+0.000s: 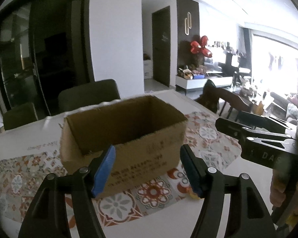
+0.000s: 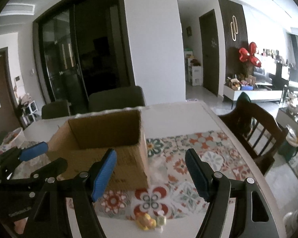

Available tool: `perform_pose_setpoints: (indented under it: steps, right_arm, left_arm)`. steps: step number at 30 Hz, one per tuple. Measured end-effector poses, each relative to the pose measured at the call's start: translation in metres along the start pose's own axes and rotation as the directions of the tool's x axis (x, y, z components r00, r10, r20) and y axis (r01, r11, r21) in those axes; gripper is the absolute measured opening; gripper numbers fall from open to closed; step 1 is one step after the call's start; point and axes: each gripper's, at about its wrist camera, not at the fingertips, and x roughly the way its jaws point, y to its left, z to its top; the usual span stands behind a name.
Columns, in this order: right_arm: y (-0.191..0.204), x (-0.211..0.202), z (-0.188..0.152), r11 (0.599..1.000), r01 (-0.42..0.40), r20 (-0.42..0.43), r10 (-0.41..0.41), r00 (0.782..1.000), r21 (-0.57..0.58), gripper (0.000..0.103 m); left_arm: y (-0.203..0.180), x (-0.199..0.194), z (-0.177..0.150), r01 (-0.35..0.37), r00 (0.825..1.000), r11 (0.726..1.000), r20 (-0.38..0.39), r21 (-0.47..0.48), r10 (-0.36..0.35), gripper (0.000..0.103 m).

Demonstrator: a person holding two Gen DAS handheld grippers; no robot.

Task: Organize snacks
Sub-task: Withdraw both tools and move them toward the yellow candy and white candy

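Snacks: small yellow and pale wrapped pieces, blurred, on near edge of mat, just below your right gripper. Box: brown cardboard, open top, printed side, standing on mat, beyond and left of snacks. Mat floral, red, orange and grey, on white table. Dark chairs far side, wooden chair right. Your left gripper aims at box, jaws apart, nothing between. Right jaws apart too, empty, tilted down over mat.

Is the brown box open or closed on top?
Open. The cardboard box stands upright on the patterned mat, and you can see its inside walls. Its bottom is hidden, so whether it's empty can't be told.
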Motion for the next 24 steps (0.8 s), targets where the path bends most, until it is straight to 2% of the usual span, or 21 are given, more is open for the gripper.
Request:
perform_pose_setpoints:
  steps: [6, 12, 16, 24]
  right_arm:
    - [-0.01, 0.0, -0.022, 1.0, 0.01, -0.041, -0.009, 0.999, 0.008, 0.072]
    - [-0.016, 0.003, -0.042, 1.0, 0.028, -0.084, -0.029, 0.996, -0.009, 0.071]
    - [-0.02, 0.006, -0.055, 0.999, 0.039, -0.117, -0.039, 0.992, -0.009, 0.071]
    - [-0.027, 0.021, -0.083, 0.999, 0.034, -0.217, -0.035, 0.975, -0.005, 0.057]
  left_arm:
    - [-0.015, 0.01, -0.016, 0.039, 0.999, 0.998, -0.027, 0.043, -0.038, 0.068]
    - [-0.026, 0.028, -0.037, 0.09, 0.993, 0.993, -0.086, 0.076, -0.083, 0.068]
    - [-0.032, 0.044, -0.047, 0.131, 0.981, 0.989, -0.155, 0.073, -0.119, 0.068]
    - [-0.042, 0.063, -0.069, 0.219, 0.955, 0.973, -0.22, 0.069, -0.199, 0.068]
